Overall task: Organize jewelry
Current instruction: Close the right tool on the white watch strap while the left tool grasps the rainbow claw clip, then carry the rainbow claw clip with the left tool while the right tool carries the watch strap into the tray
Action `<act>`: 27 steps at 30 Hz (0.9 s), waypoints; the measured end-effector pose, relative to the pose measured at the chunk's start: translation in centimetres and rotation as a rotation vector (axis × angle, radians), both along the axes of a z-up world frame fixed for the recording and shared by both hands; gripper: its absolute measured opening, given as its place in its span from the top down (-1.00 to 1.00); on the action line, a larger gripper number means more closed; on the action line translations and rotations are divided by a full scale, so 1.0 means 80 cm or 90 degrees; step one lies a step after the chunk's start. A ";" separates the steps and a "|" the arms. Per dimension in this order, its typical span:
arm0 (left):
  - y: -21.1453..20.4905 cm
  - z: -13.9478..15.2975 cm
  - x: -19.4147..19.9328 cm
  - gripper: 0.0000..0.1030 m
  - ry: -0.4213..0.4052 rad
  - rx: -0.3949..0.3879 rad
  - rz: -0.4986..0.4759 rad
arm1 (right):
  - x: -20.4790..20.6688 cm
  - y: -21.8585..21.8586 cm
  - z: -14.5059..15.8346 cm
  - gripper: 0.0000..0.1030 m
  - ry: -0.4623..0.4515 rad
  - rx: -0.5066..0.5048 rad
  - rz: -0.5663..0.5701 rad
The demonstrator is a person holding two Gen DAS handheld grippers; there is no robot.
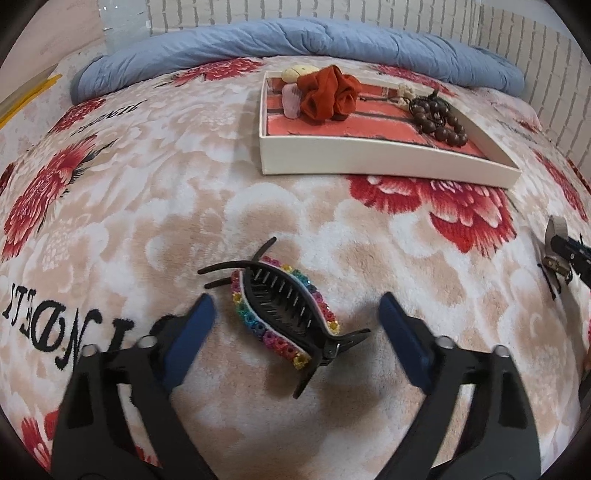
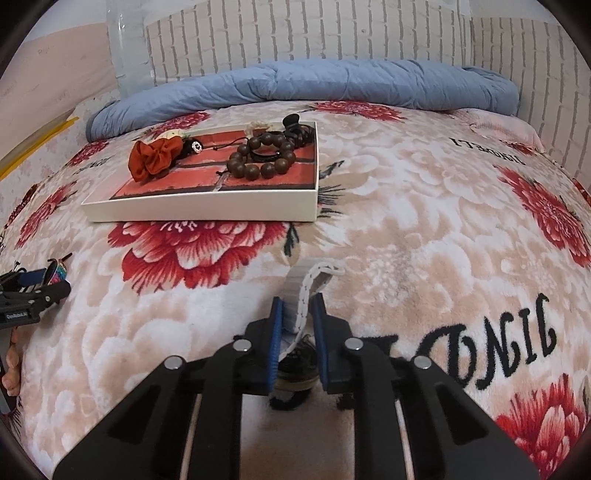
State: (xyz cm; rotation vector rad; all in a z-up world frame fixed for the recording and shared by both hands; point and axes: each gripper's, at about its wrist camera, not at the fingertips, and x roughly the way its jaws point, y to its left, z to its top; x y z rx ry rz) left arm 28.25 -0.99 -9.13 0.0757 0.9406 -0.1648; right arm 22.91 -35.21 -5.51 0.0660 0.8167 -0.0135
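L tongs (image 1: pixel 295 325) wide open w/ hair clip (image 1: pixel 284 314) btwn; R tongs (image 2: pixel 298 317) clamped on watch strap (image 2: pixel 301 295).

Floral blanket (image 1: pixel 155 206) covers bed; blue duvet (image 2: pixel 303 79) against brick-pattern wall (image 2: pixel 314 33).

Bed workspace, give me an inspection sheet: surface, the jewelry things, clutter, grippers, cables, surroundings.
Surface: floral blanket with red flowers and black lettering covers the bed.
Job's things: white tray holds a red scrunchie, a wooden bead bracelet, a black claw clip and some smaller pieces; rainbow hair clip lies on the blanket; white watch is off the tray.
Clutter: nothing seen.
Grippers: left gripper open, fingers either side of the rainbow hair clip; right gripper shut on the white watch strap.
Cables: nothing seen.
Surroundings: rolled blue quilt behind the tray, brick-pattern wall beyond.
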 end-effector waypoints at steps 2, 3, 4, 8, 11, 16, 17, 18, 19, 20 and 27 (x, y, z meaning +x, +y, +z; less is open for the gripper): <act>0.000 0.000 0.000 -0.45 0.000 -0.001 0.001 | 0.000 -0.001 0.001 0.67 -0.002 0.002 -0.002; 0.002 0.000 0.001 -0.33 0.001 -0.003 0.001 | 0.000 -0.002 0.001 0.67 -0.003 0.003 -0.003; 0.003 0.000 0.001 -0.31 0.003 -0.008 0.001 | -0.001 -0.002 0.001 0.67 -0.005 0.003 -0.004; 0.004 0.001 0.001 -0.29 0.003 -0.013 0.002 | -0.002 -0.002 0.002 0.71 -0.008 -0.001 -0.005; 0.006 0.001 0.003 -0.28 0.003 -0.016 0.003 | -0.004 -0.002 0.007 0.72 -0.017 -0.005 -0.005; 0.010 0.009 0.004 -0.27 -0.001 -0.035 0.004 | -0.005 -0.002 0.016 0.73 -0.037 -0.005 -0.006; 0.010 0.012 0.004 -0.27 -0.005 -0.037 0.005 | -0.004 -0.001 0.017 0.73 -0.040 -0.005 -0.005; 0.011 0.017 0.006 -0.27 -0.010 -0.041 0.005 | -0.003 0.000 0.019 0.73 -0.042 -0.006 -0.005; 0.011 0.022 0.008 -0.27 -0.015 -0.044 0.005 | -0.001 0.001 0.021 0.73 -0.048 -0.008 -0.004; 0.011 0.027 0.011 -0.26 -0.020 -0.047 0.004 | -0.001 0.003 0.022 0.73 -0.052 -0.009 -0.004; 0.001 0.067 0.041 -0.26 -0.060 -0.064 -0.010 | 0.021 0.012 0.050 0.89 -0.089 -0.007 0.004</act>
